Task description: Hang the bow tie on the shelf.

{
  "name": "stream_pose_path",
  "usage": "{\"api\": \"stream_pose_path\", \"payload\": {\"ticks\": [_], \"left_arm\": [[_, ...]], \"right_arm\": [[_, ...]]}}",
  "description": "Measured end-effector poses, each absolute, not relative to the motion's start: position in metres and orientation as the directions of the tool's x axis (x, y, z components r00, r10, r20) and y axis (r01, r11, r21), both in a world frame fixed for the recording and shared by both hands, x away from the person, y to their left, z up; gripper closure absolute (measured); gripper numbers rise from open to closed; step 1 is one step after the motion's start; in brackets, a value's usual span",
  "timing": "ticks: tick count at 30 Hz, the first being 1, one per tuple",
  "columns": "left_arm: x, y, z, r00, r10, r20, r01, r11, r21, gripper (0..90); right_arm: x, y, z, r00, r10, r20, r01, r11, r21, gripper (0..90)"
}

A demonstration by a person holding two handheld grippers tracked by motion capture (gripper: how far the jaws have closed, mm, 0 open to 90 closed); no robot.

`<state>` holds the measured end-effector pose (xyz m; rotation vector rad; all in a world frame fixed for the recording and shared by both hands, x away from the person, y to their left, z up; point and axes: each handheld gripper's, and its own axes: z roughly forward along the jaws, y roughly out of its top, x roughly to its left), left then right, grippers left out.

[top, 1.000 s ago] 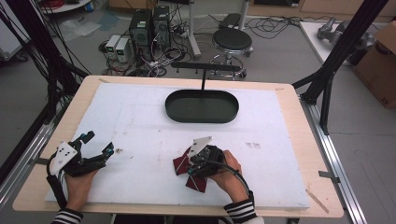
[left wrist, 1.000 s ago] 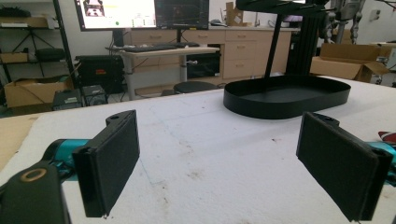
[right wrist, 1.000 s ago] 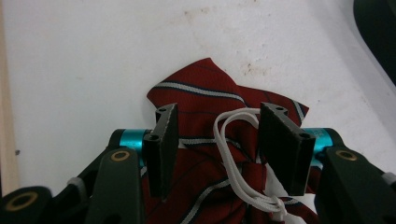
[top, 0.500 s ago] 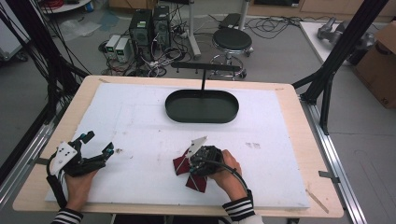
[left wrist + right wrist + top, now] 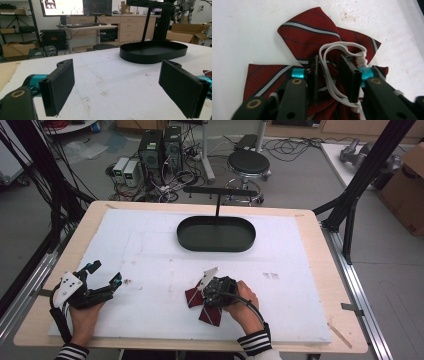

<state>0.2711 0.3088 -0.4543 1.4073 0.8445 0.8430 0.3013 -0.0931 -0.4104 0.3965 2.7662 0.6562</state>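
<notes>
High view, right gripper (image 5: 212,292): pointed down at a red striped bow tie (image 5: 192,296) on the near middle of the white surface (image 5: 150,250), the person's right hand (image 5: 245,302) wrapped around its body.
High view, left gripper (image 5: 102,279): resting at the near left, fingers spread wide with nothing between them, well apart from the bow tie.
High view, tray (image 5: 216,234): a black oval tray at the far middle of the surface, a thin black T-shaped stand (image 5: 218,195) rising at its far edge.
Left gripper view, fingers (image 5: 58,87): both black pads stand wide apart over bare, scuffed white surface; the oval tray lies beyond them to the right, and a scrap of the red tie shows at the right edge.
Left gripper view, background: desks, monitors and cardboard boxes across the room.
Right gripper view, bow tie: the striped red cloth fans out to left, right and far side of the fingers, its knot directly between them.
Right gripper view, elastic band (image 5: 337,50): a white loop runs from the knot up between the pads and curls over the right one.
Right gripper view, fingers (image 5: 348,75): they have just been closing, now narrowed around the knot and band; whether the pads already press on the cloth I cannot tell.
</notes>
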Motion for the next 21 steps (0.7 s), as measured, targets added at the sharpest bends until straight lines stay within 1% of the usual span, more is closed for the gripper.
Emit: {"api": "stream_pose_path", "payload": {"ticks": [2,4,6,7,10,13,21], "left_arm": [[0.271,0.3086,-0.4543,0.469,0.883,0.001,0.004,-0.004,1.0,13.8],[0.271,0.3087,-0.4543,0.469,0.883,0.001,0.004,-0.003,1.0,13.8],[0.2711,0.3088,-0.4543,0.468,0.884,0.002,0.004,-0.004,1.0,13.8],[0.2711,0.3088,-0.4543,0.468,0.884,0.002,0.004,-0.004,1.0,13.8],[0.2711,0.3087,-0.4543,0.469,0.883,0.002,0.003,-0.004,1.0,13.8],[0.2711,0.3086,-0.4544,0.468,0.884,-0.001,0.002,0.0,1.0,13.8],[0.2711,0.3086,-0.4543,0.469,0.883,0.001,0.003,-0.003,1.0,13.8]], "right_arm": [[0.3008,-0.0918,-0.4111,-0.926,0.313,-0.212,0.188,0.867,0.461,70.5],[0.2996,-0.0905,-0.4113,-0.927,0.303,-0.219,0.178,0.874,0.453,71.7],[0.2979,-0.0883,-0.4122,-0.931,0.287,-0.228,0.165,0.884,0.438,76.0],[0.2979,-0.0883,-0.4122,-0.931,0.287,-0.228,0.165,0.884,0.438,76.0],[0.2972,-0.0842,-0.4147,-0.936,0.269,-0.227,0.158,0.897,0.414,81.9],[0.2976,-0.0844,-0.4149,-0.936,0.279,-0.215,0.166,0.888,0.429,86.4],[0.2982,-0.0874,-0.4123,-0.935,0.3,-0.188,0.185,0.867,0.463,86.8]]}}
